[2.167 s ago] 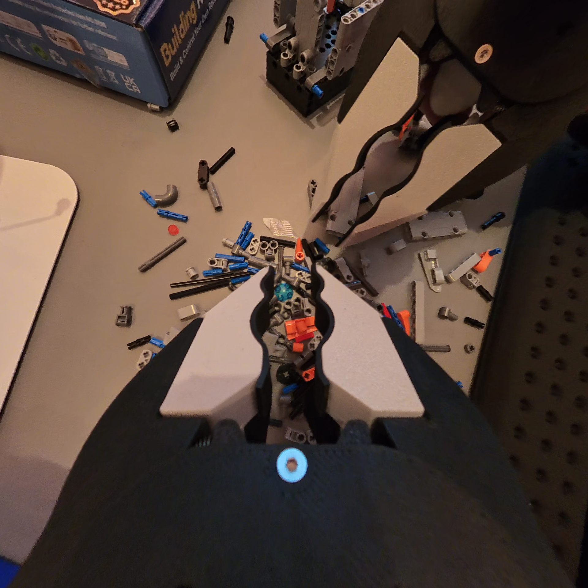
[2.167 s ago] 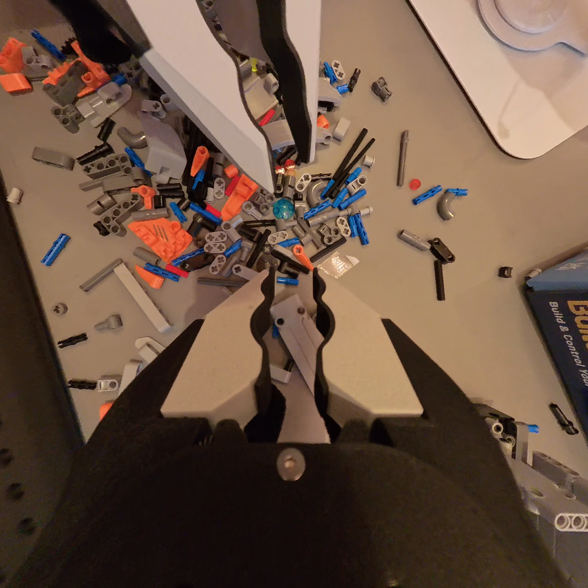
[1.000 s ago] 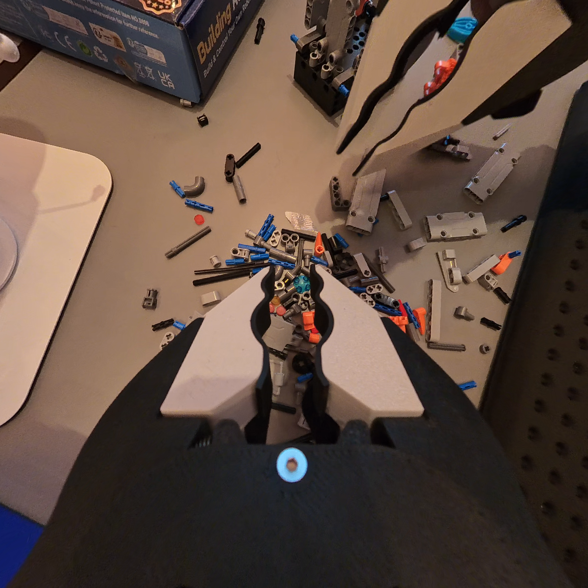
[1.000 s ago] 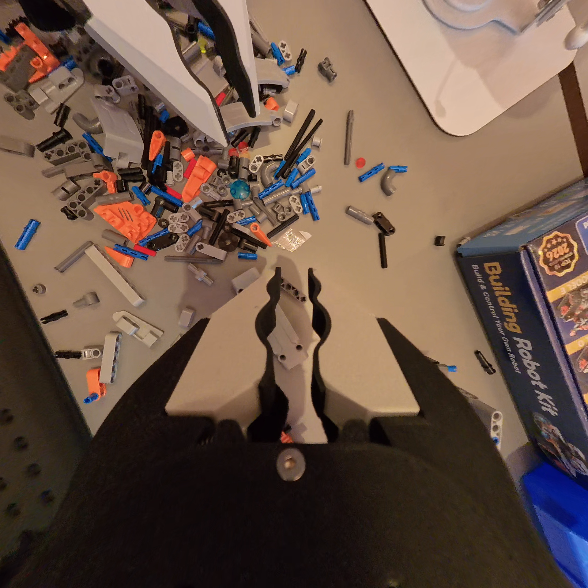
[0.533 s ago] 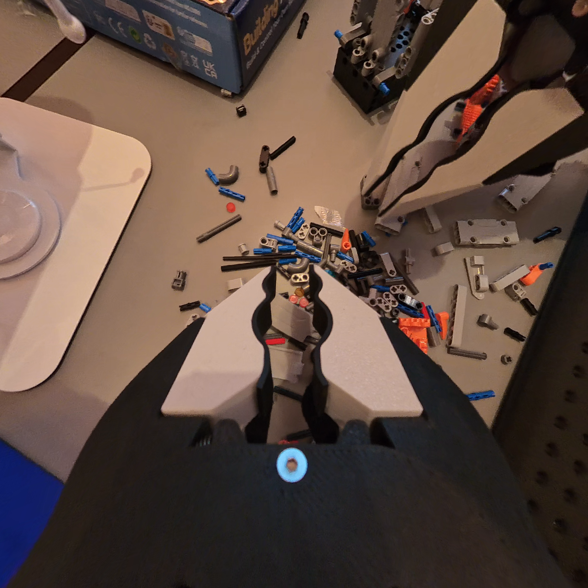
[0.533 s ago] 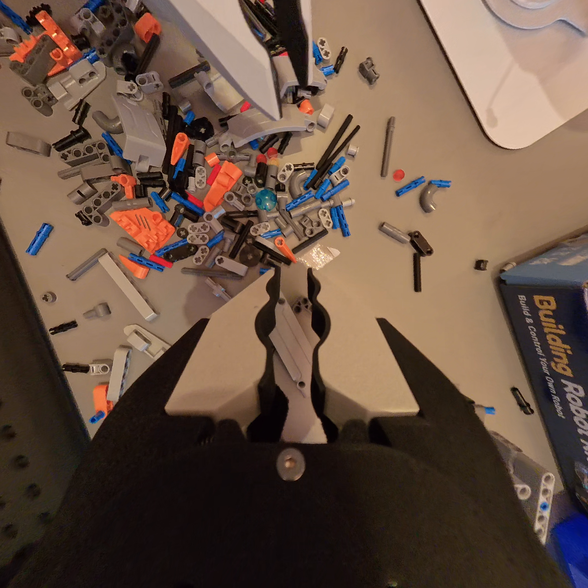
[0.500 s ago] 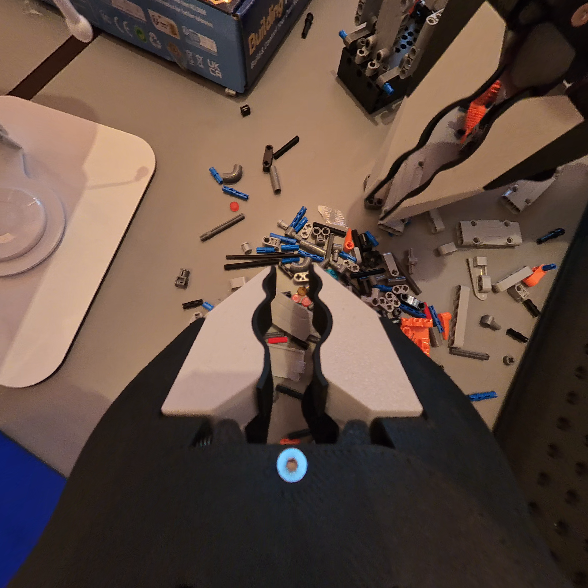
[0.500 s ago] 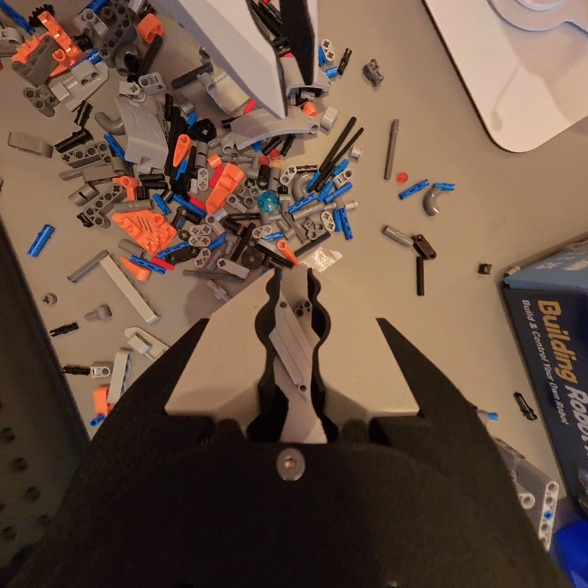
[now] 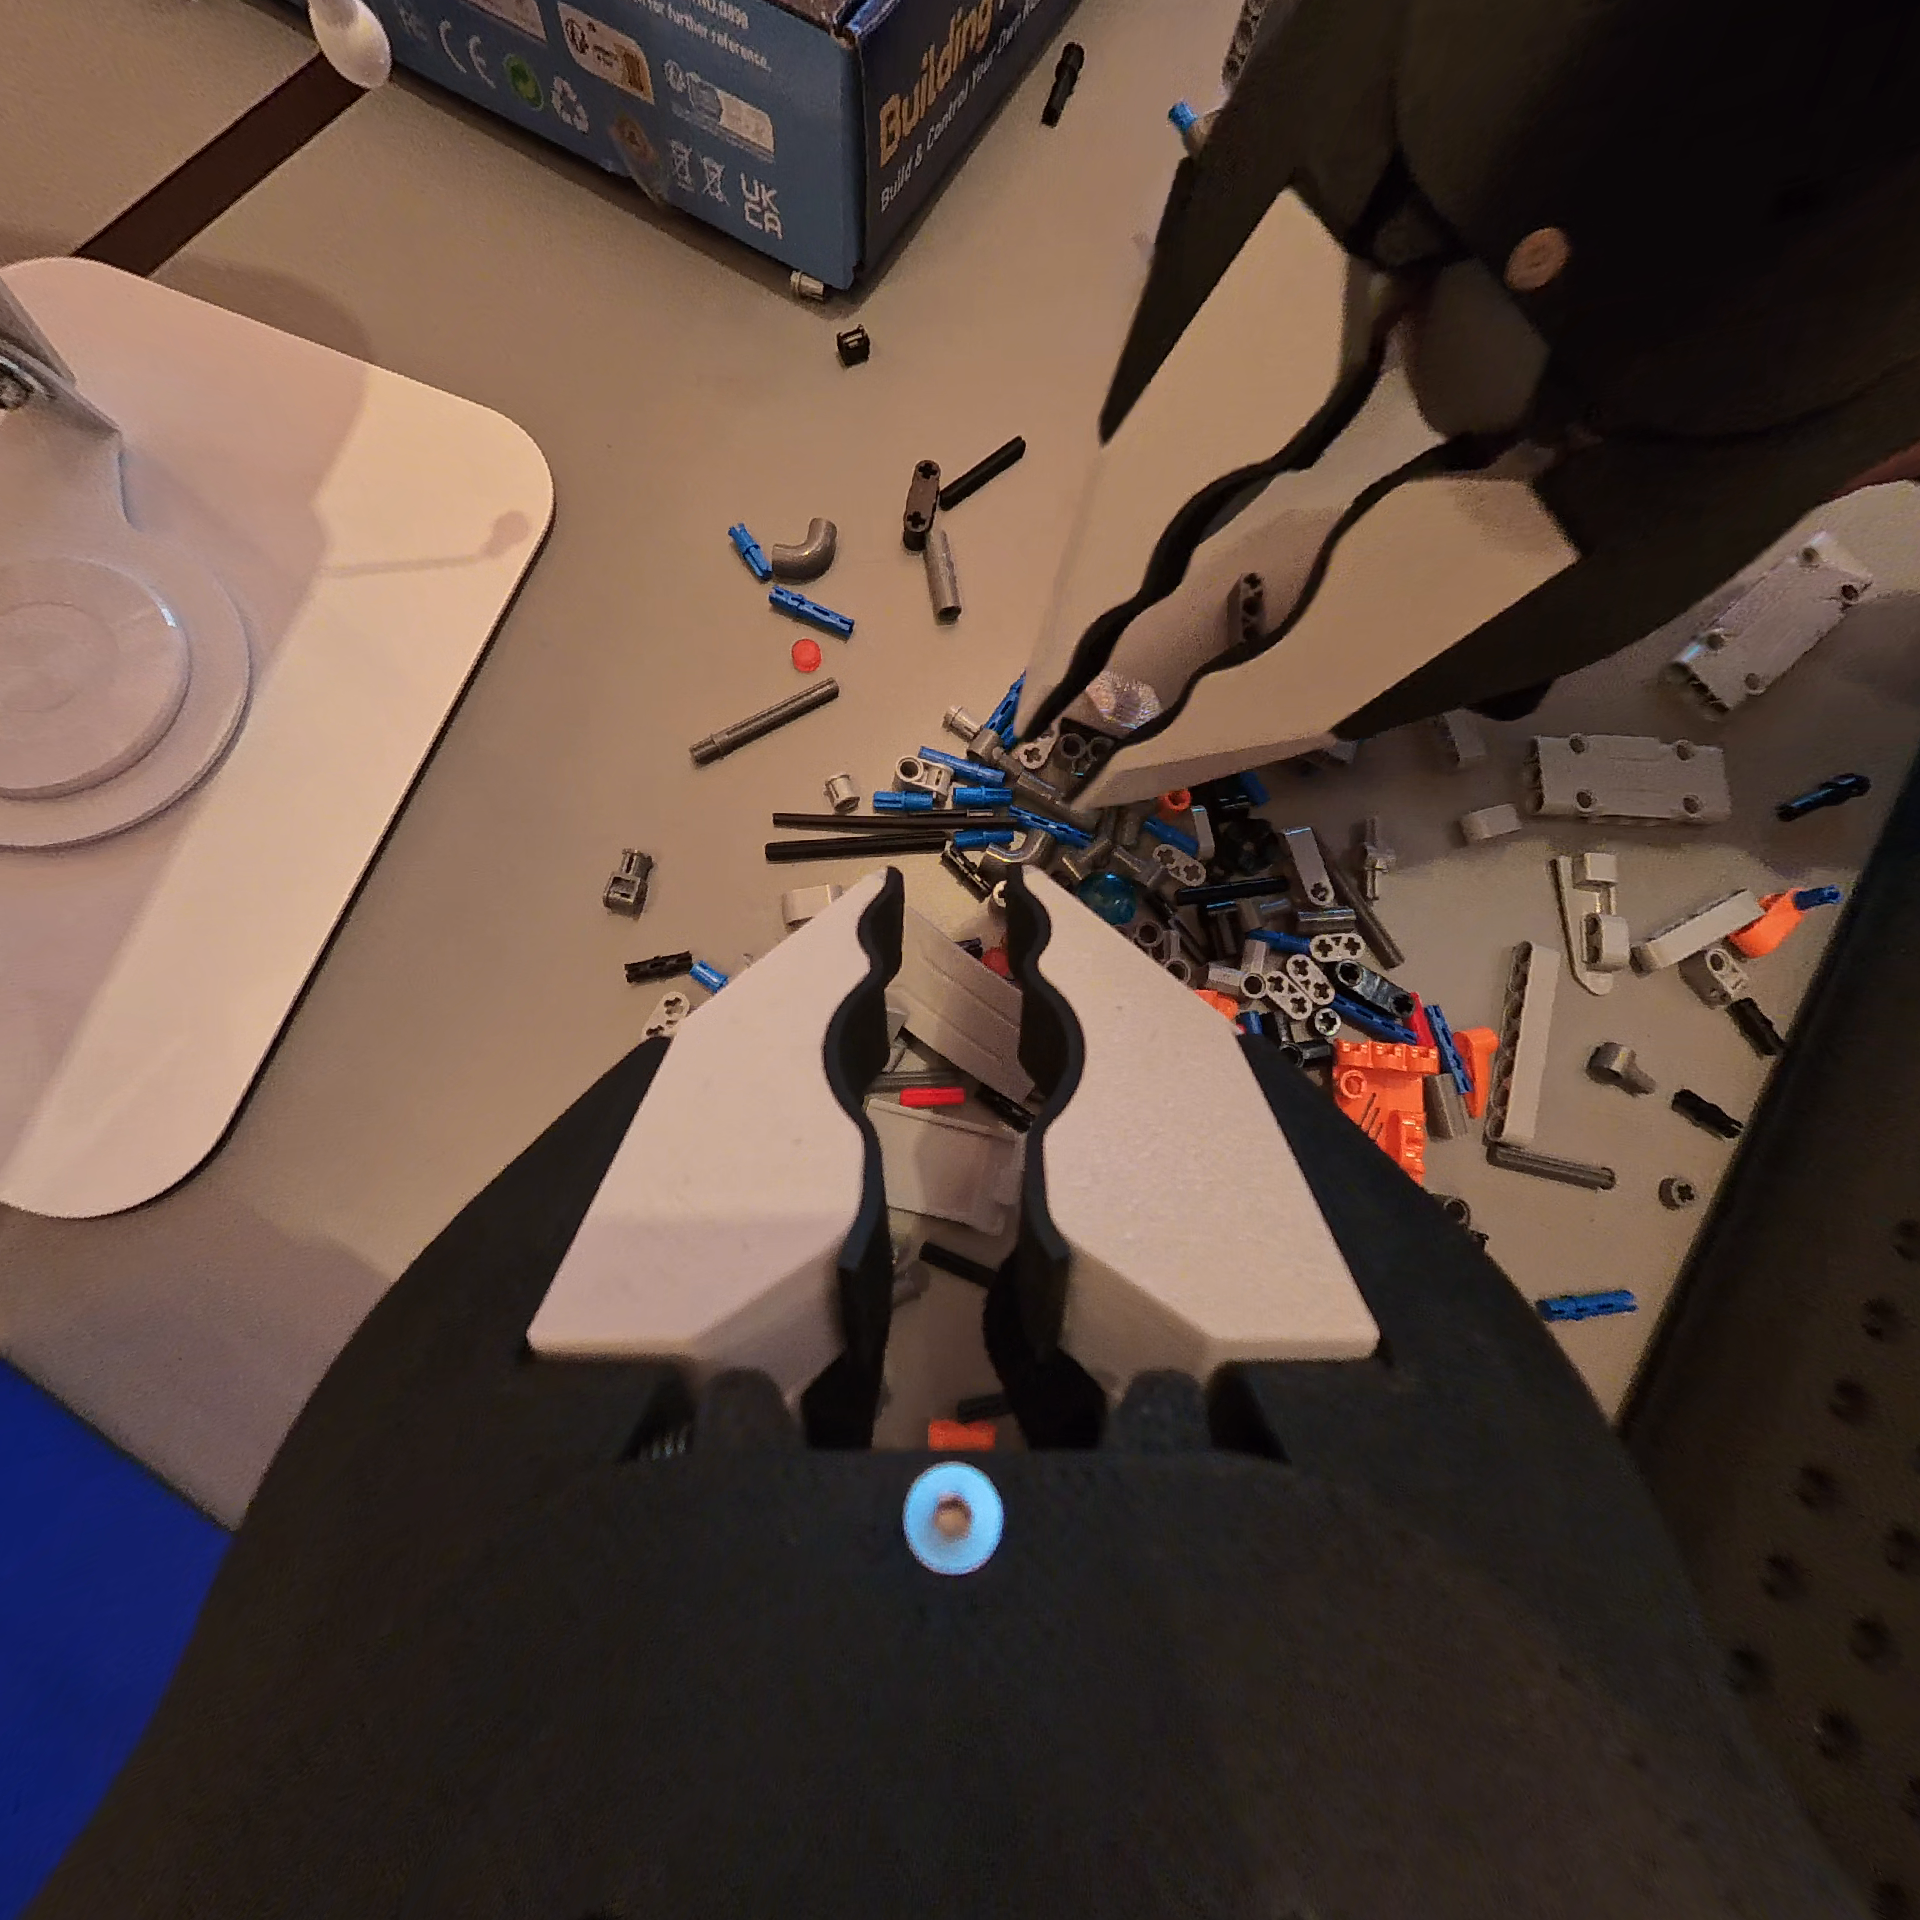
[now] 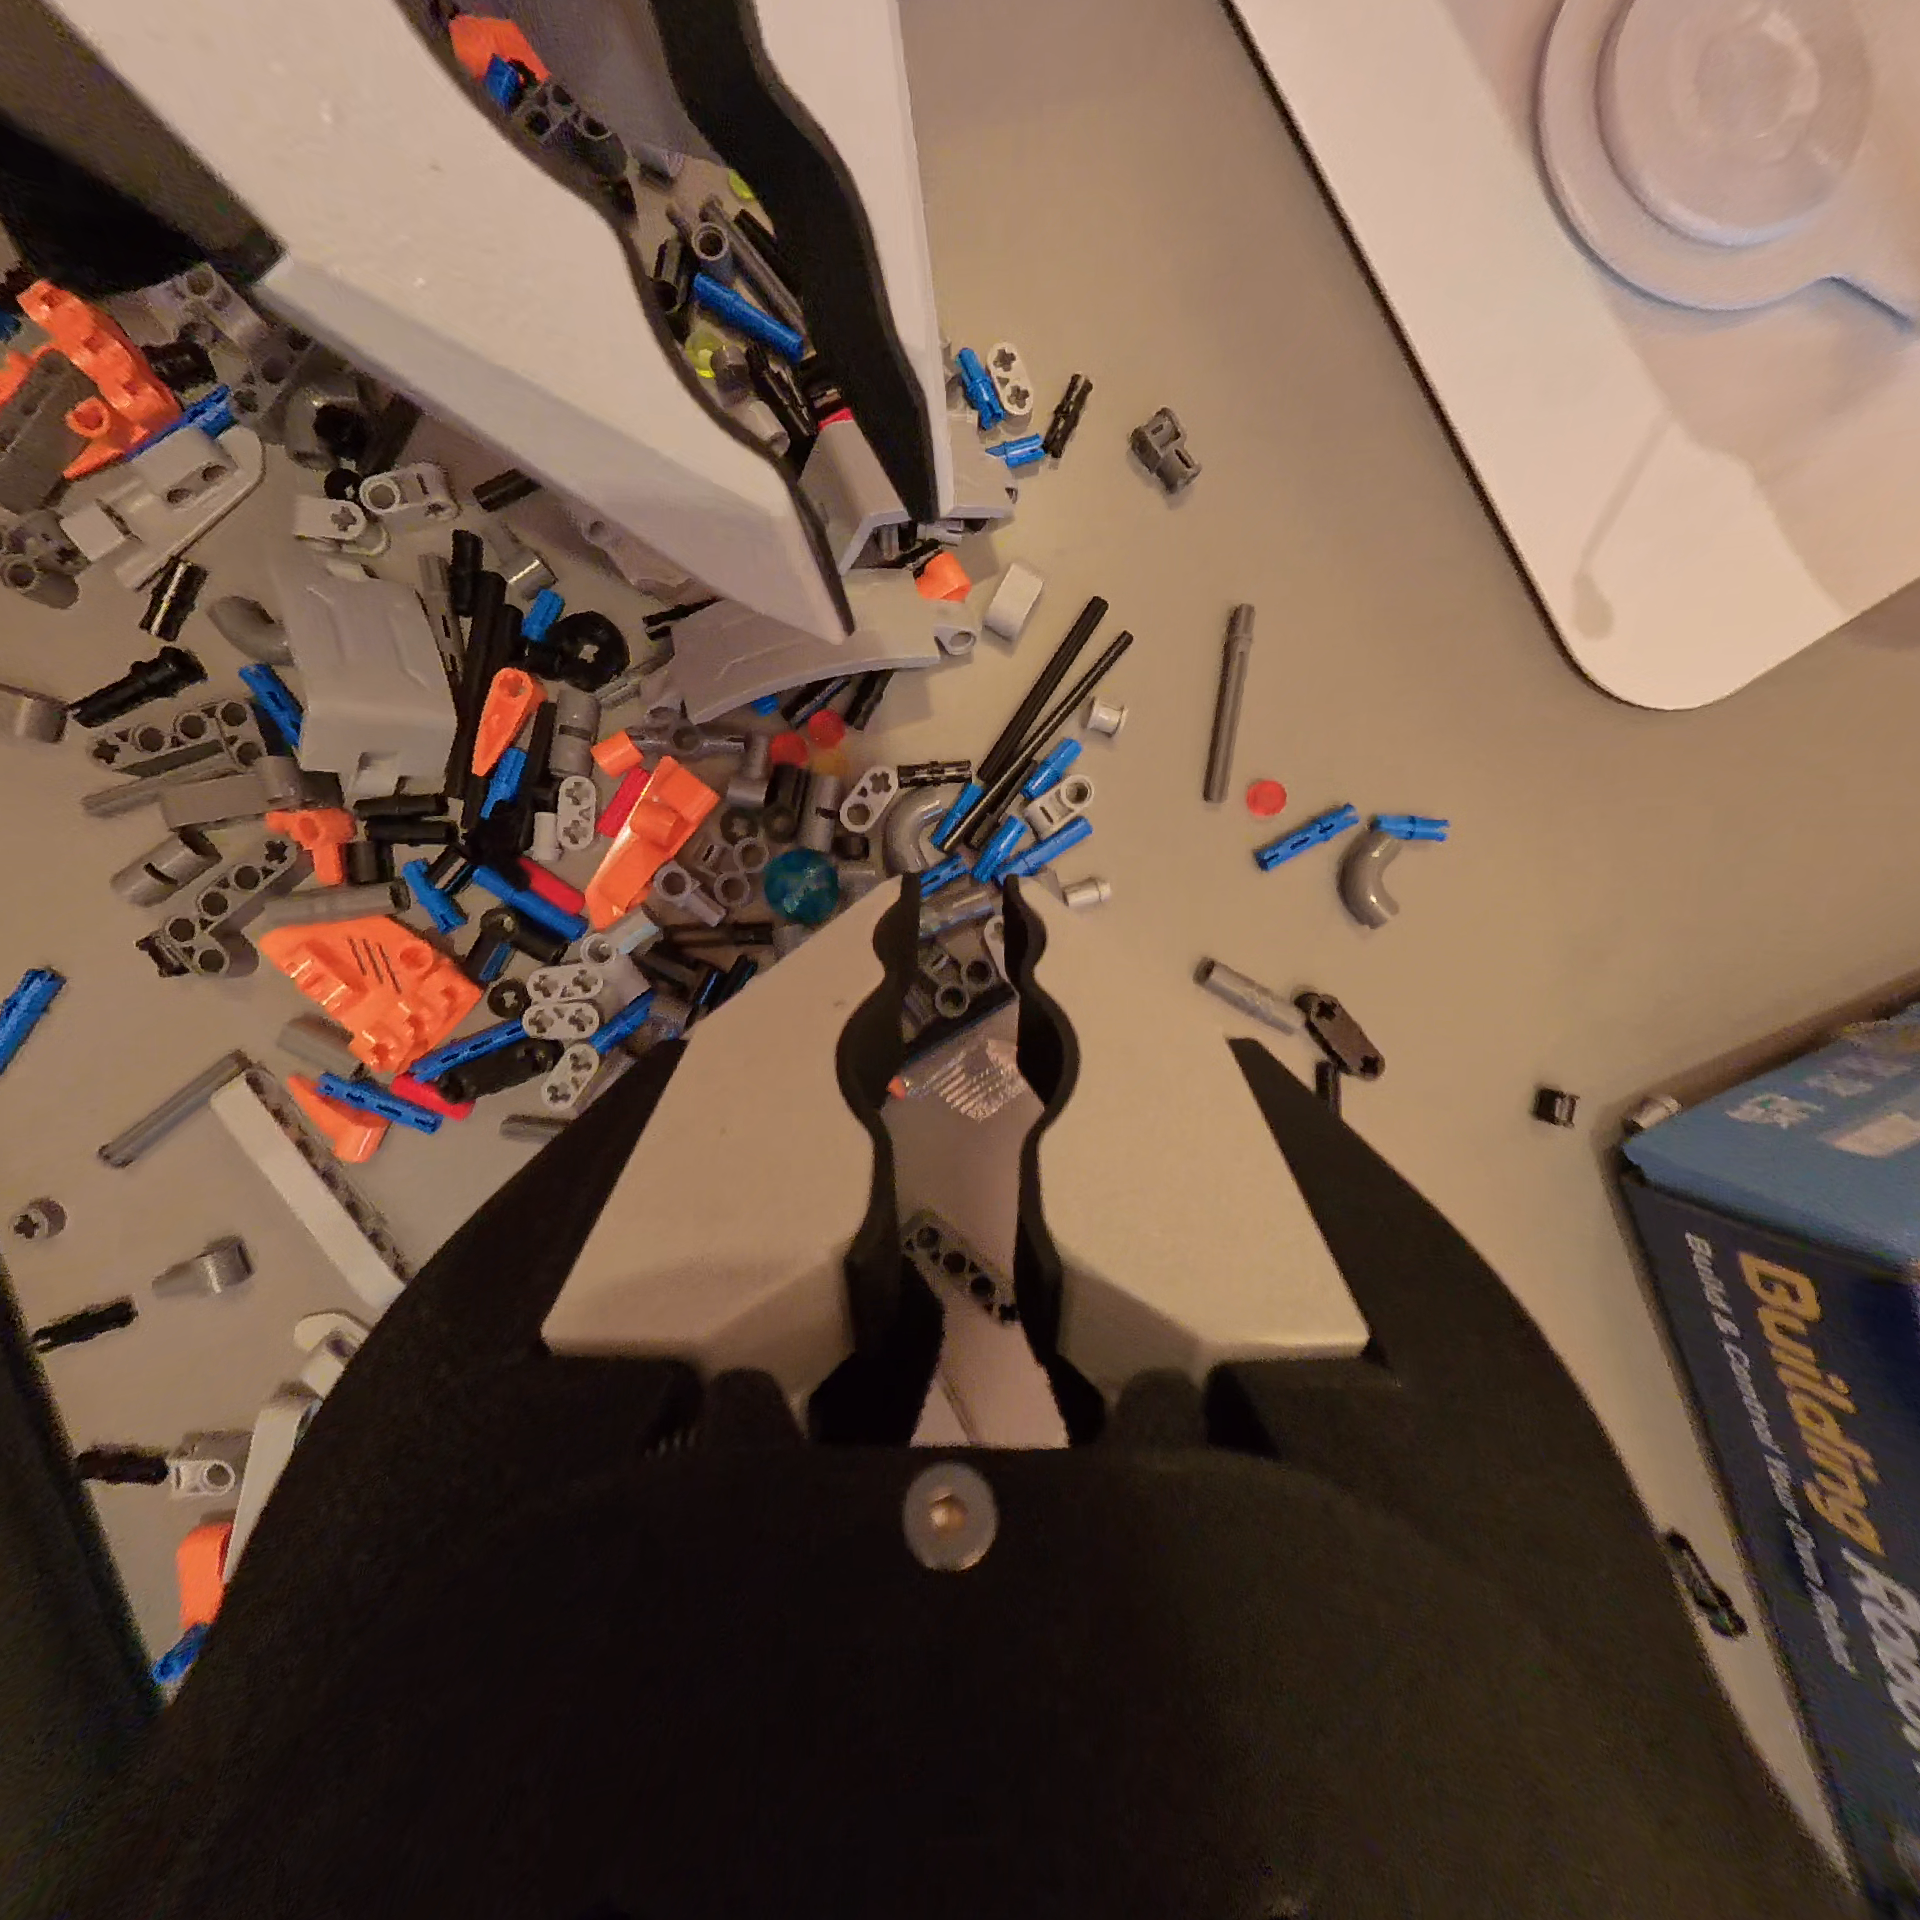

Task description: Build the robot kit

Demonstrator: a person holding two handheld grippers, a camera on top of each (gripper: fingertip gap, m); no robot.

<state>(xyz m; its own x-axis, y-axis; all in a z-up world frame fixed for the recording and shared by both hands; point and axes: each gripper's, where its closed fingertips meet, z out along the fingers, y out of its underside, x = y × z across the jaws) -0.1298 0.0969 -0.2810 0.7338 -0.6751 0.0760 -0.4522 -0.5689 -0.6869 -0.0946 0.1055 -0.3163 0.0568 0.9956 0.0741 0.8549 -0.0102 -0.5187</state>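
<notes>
Our left claw (image 9: 951, 894) sits parted over the heap of small building pieces (image 9: 1195, 904) on the bench (image 9: 582, 343), a light grey panel (image 9: 961, 1003) between its fingers, gripped or not we cannot tell. Our right claw (image 10: 961, 899), parted and empty, hovers over the heap's near edge, a dark grey holed beam (image 10: 956, 1268) lying below it. A blue box (image 10: 1787, 1340) stands to its right.

A heap of building parts (image 9: 1226, 914) lies on the table (image 9: 520, 343), between the box (image 9: 727, 94) and the flat stand base (image 9: 208, 675).
</notes>
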